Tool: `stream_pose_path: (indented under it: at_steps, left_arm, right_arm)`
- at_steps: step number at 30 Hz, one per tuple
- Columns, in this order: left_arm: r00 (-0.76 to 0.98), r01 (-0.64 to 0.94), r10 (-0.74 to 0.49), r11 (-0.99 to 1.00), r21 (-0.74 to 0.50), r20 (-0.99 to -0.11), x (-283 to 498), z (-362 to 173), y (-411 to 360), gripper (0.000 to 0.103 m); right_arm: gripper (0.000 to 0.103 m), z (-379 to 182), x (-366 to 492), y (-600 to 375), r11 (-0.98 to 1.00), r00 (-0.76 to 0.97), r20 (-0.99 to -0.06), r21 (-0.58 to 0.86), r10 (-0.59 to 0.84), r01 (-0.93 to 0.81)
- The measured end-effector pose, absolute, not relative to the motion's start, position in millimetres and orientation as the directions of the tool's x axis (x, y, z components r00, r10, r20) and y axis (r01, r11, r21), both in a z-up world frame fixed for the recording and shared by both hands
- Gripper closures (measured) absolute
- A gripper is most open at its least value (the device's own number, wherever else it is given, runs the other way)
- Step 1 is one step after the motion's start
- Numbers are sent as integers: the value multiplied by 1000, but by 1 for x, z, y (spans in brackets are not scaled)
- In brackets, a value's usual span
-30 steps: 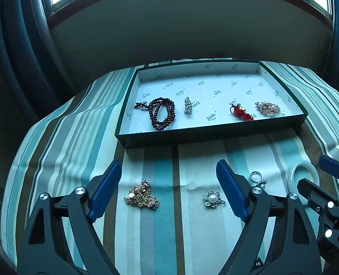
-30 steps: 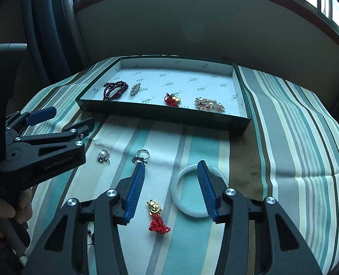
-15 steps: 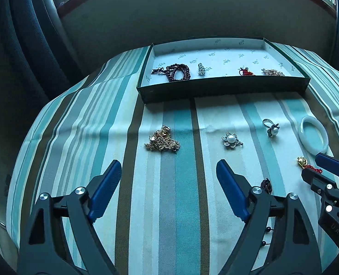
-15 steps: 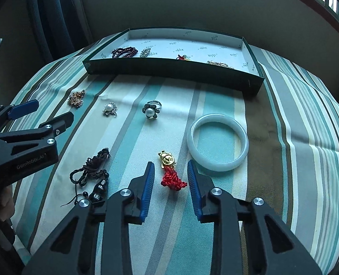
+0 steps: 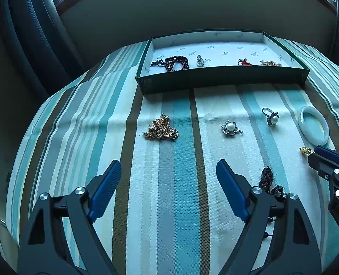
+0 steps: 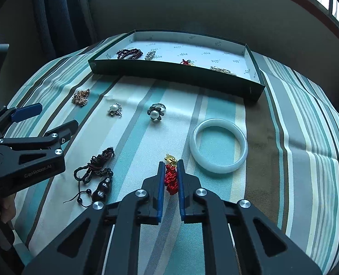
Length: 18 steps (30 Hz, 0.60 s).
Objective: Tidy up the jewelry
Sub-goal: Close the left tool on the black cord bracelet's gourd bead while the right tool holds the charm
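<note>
Closing on the small red knotted tassel charm with the gold bead on top (image 6: 171, 177), lying on the striped teal cloth of the tabletop (image 6: 215, 240) just beside the pale jade-white bangle (image 6: 218, 146), on its near-left side. Pinching the thick red knot rather than the gold bead, which looks likely to slip; squeezing squarely, then lifting straight up to keep the loose threads from dragging across the cloth toward the bangle. Carrying it beyond the bangle to the shallow dark-green cardboard tray with white printed lining (image 6: 176, 74) and setting it in a bare patch. Right gripper (image 6: 171, 167) reaching low and forward, jaws narrowed around the tassel with the blue pads flanking it, full contact hard to confirm. Left gripper (image 5: 167, 167) hovering well left of the bangle, jaws spread wide and gripping nothing, the tangled gold chain (image 5: 161, 128) lying ahead of it.
</note>
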<state>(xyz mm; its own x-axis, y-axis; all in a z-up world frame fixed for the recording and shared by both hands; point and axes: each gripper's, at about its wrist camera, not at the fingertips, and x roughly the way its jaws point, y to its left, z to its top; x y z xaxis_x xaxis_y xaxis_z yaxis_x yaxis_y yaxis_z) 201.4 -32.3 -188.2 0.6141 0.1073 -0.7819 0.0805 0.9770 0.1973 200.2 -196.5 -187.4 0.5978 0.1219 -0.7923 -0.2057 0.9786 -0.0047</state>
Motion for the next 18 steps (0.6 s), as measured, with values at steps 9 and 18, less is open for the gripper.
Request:
stream_pose_path:
  at_steps: [9, 18]
  left_arm:
    - [615, 109, 79, 977, 184, -784, 187, -178, -50, 18]
    - [604, 168, 63, 965, 203, -795, 169, -182, -87, 19]
  right_arm:
    - [93, -166, 185, -224, 981, 628, -772, -33, 96, -191]
    - [93, -169, 178, -261, 988, 629, -776, -51, 55, -149]
